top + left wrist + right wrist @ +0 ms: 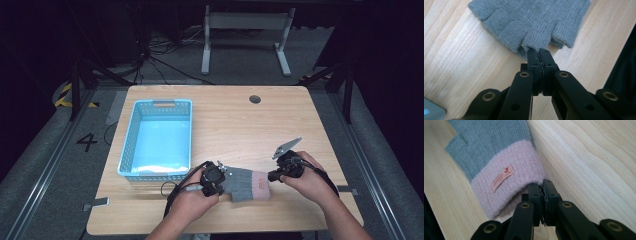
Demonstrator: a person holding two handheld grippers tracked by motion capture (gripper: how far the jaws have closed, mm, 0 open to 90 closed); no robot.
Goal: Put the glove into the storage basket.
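Observation:
A grey knitted fingerless glove [242, 183] with a pink cuff [261, 185] lies flat near the table's front edge, between my two grippers. My left gripper [223, 176] is shut on one of the glove's short finger stubs [535, 41]; its jaws [539, 56] pinch the knit edge. My right gripper [272, 176] is shut on the rim of the pink cuff [506, 182], which carries a small orange label [502, 178]. Its jaws [543, 185] are pressed together on the cuff's edge.
A light blue plastic basket [158, 138] stands on the left half of the wooden table [235, 120]. A round cable hole [255, 99] sits near the far edge. The person's hands [310, 182] come in from the bottom, with cables trailing by the left one.

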